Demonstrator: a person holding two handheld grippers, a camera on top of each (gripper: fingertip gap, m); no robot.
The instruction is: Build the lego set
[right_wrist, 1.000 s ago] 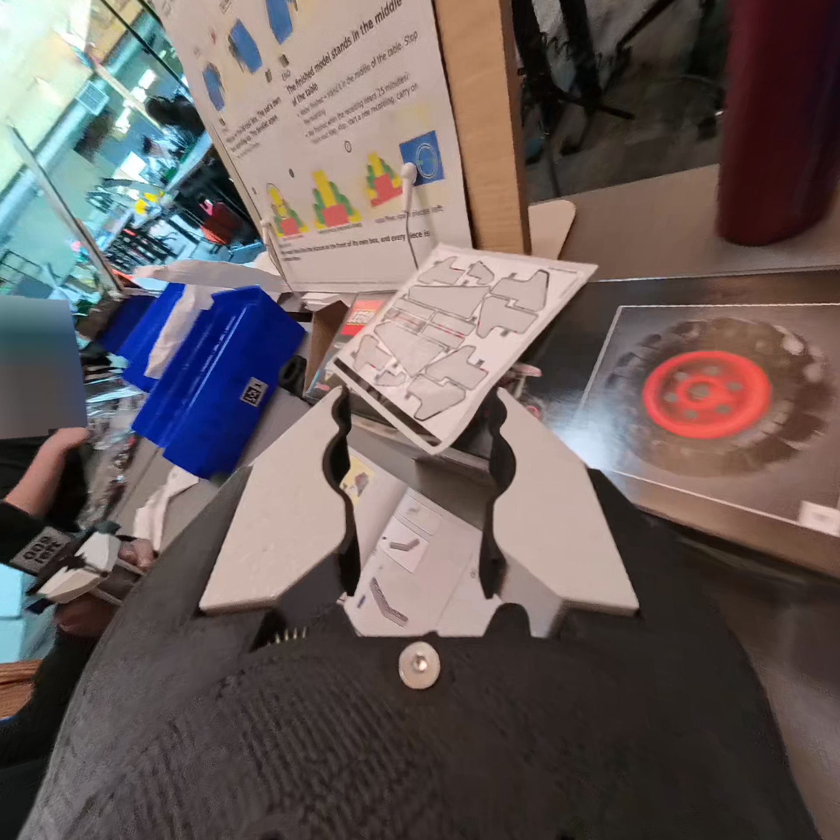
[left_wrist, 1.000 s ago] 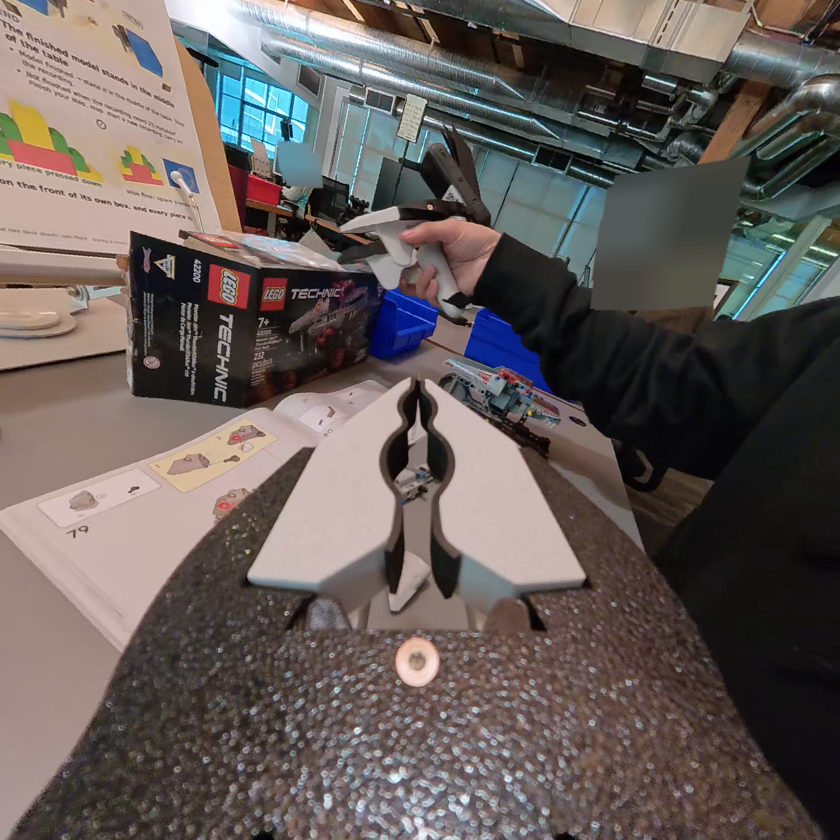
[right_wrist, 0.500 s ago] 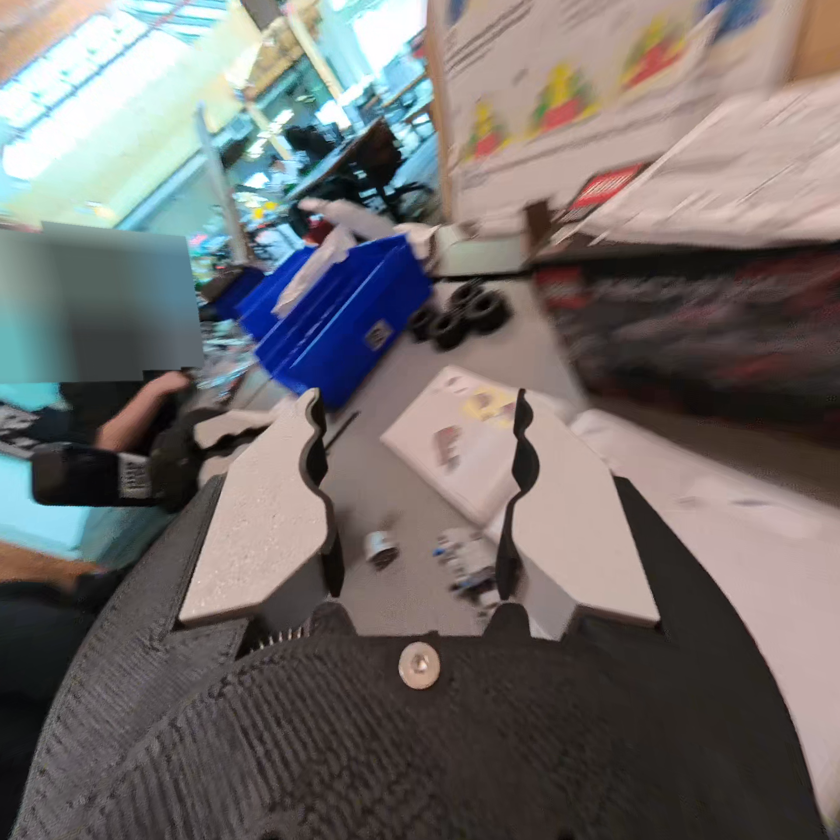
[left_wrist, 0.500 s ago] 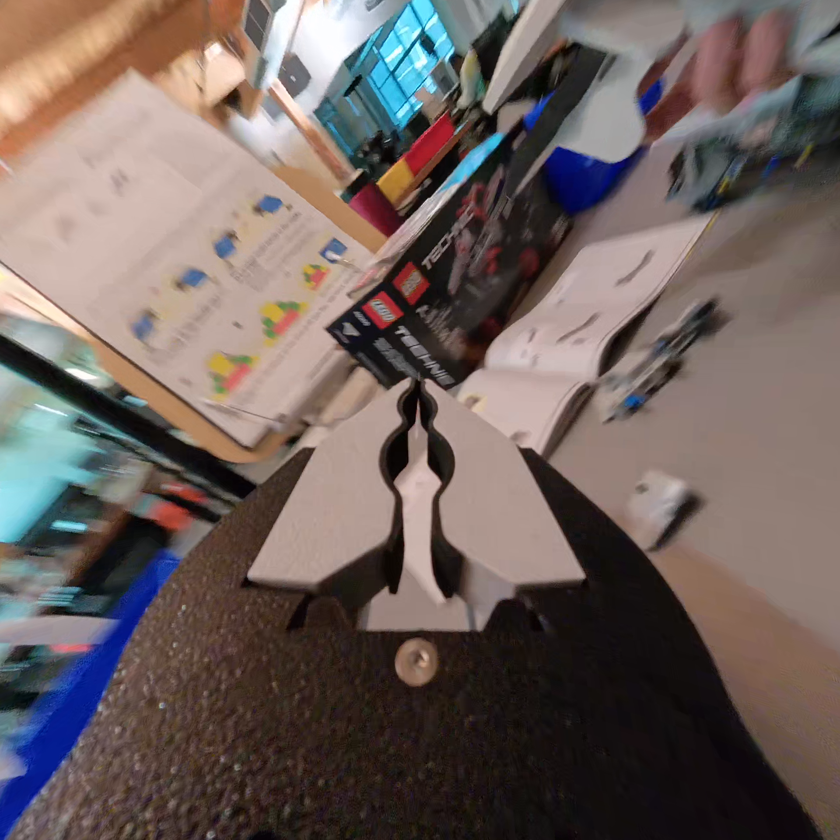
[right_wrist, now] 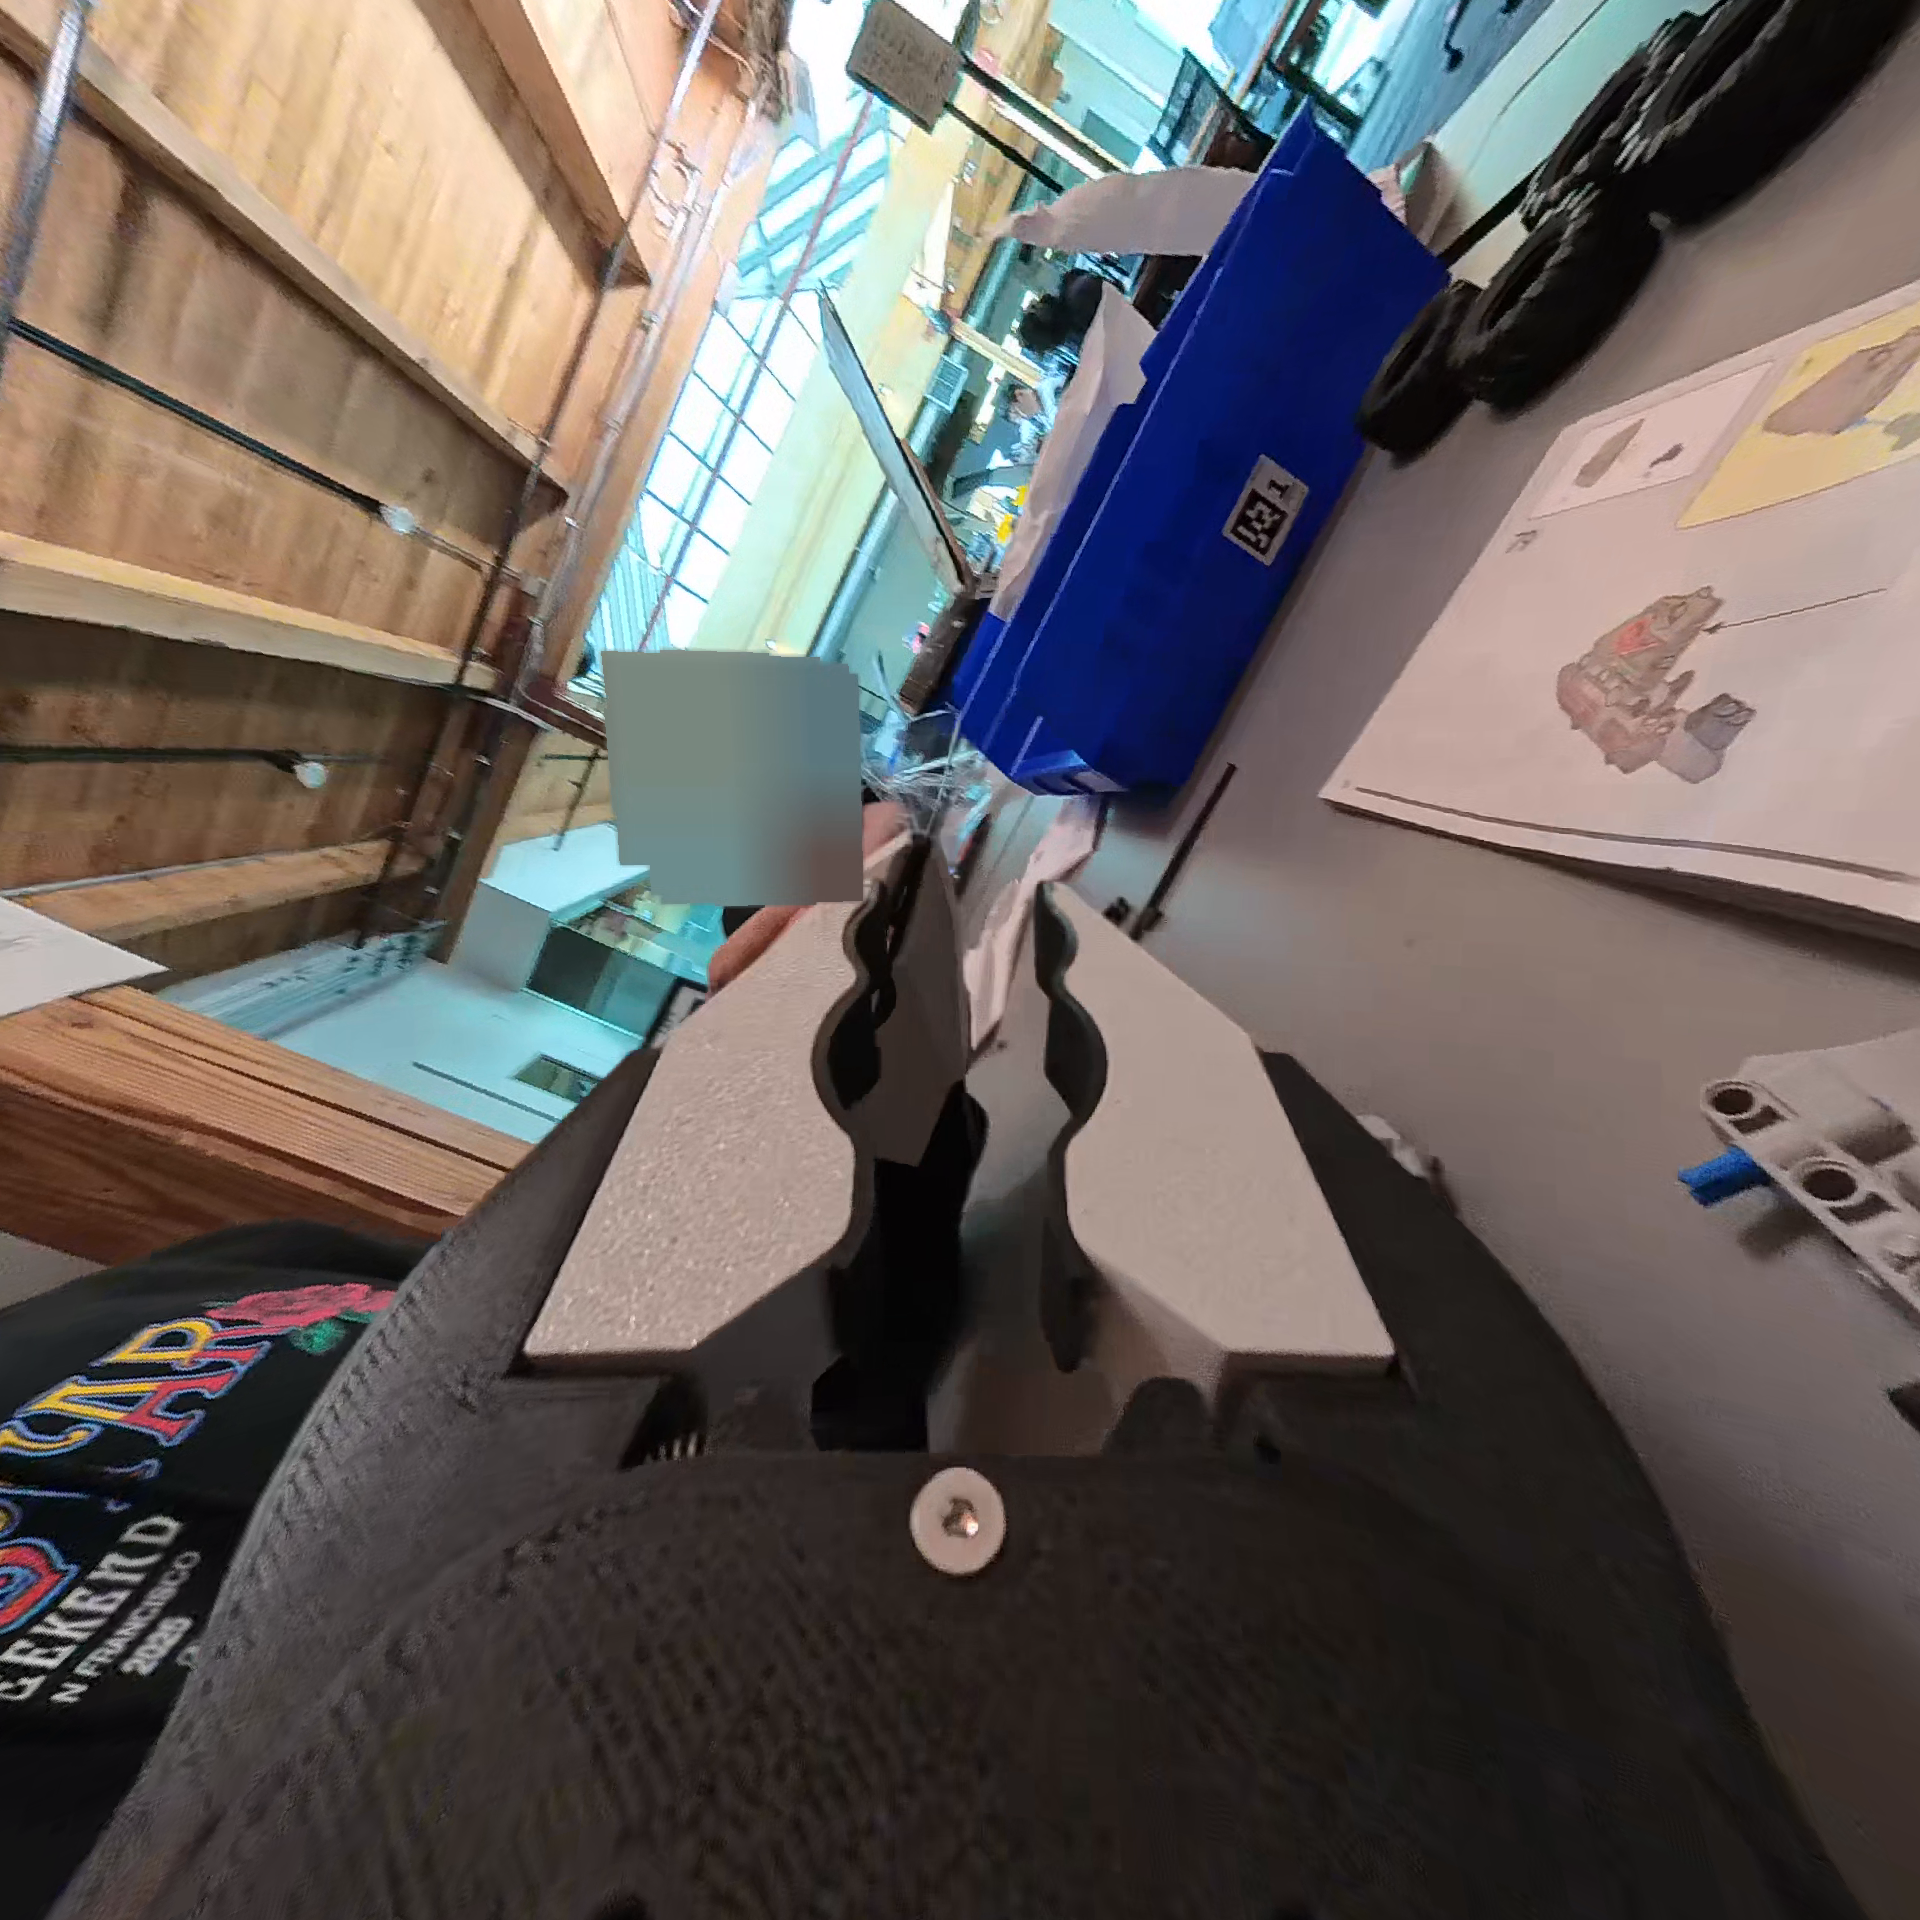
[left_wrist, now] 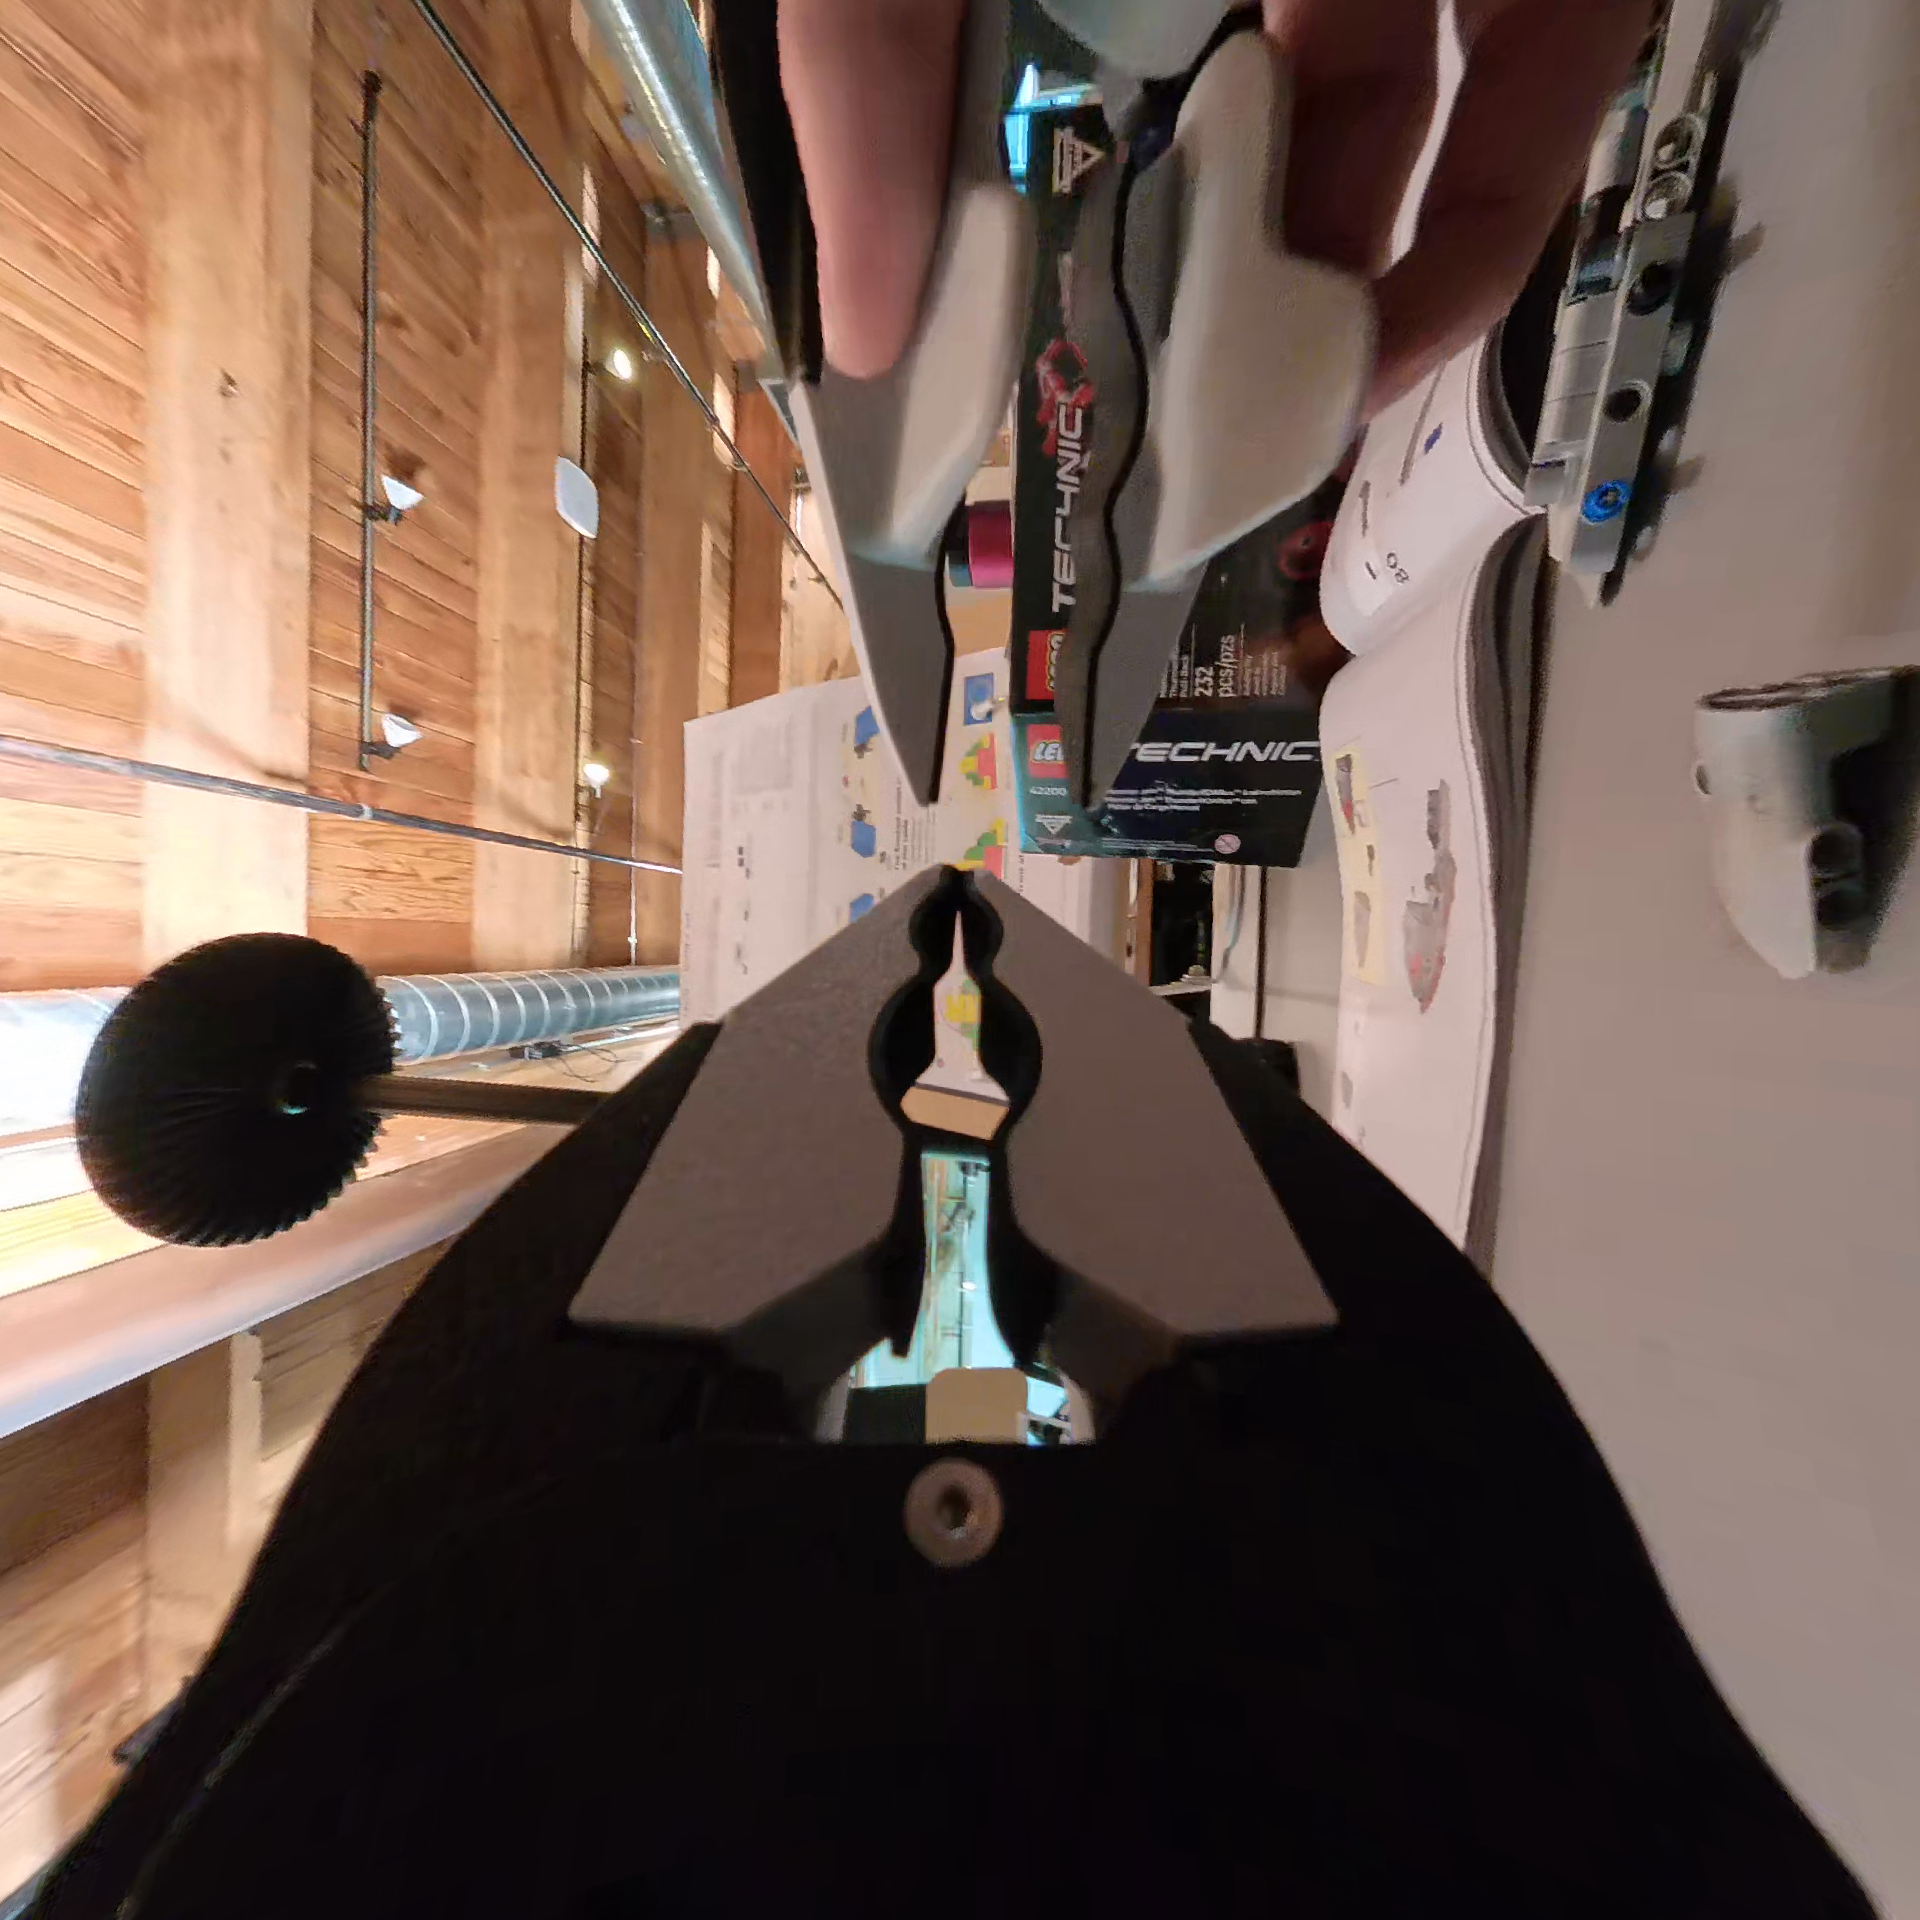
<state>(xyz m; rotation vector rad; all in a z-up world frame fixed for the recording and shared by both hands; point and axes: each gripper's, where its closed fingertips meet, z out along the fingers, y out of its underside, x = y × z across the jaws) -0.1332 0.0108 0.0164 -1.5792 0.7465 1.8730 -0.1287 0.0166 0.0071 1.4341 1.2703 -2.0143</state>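
Both views are rolled on their side, with the table along the right. My left gripper (left_wrist: 958,878) is shut and empty. My right gripper (right_wrist: 982,883) is open and empty; it also shows in the left wrist view (left_wrist: 1003,800), held in a hand and pointing back at my left one, tips nearly meeting. A white curved Lego piece (left_wrist: 1808,821) and a grey part-built model (left_wrist: 1621,312) lie on the table (left_wrist: 1714,1351). A grey beam piece (right_wrist: 1818,1174) with a blue pin (right_wrist: 1714,1179) lies beside my right gripper. The open instruction booklet (right_wrist: 1662,675) lies beyond it.
The black Lego box (left_wrist: 1164,779) and a printed poster (left_wrist: 821,810) stand behind the booklet (left_wrist: 1423,831). A blue bin (right_wrist: 1195,520), several black tyres (right_wrist: 1538,291) and a thin black rod (right_wrist: 1184,842) are on the table. A black round ribbed knob (left_wrist: 234,1086) is at left. Left and right tips are no more than a few centimetres apart. My right tips are roughly 10 cm from the white curved Lego piece (left_wrist: 1808,821).
Both grippers have rolled onto their side and come together tip to tip above the table. The right jaws have narrowed but stay open. The left stays shut.
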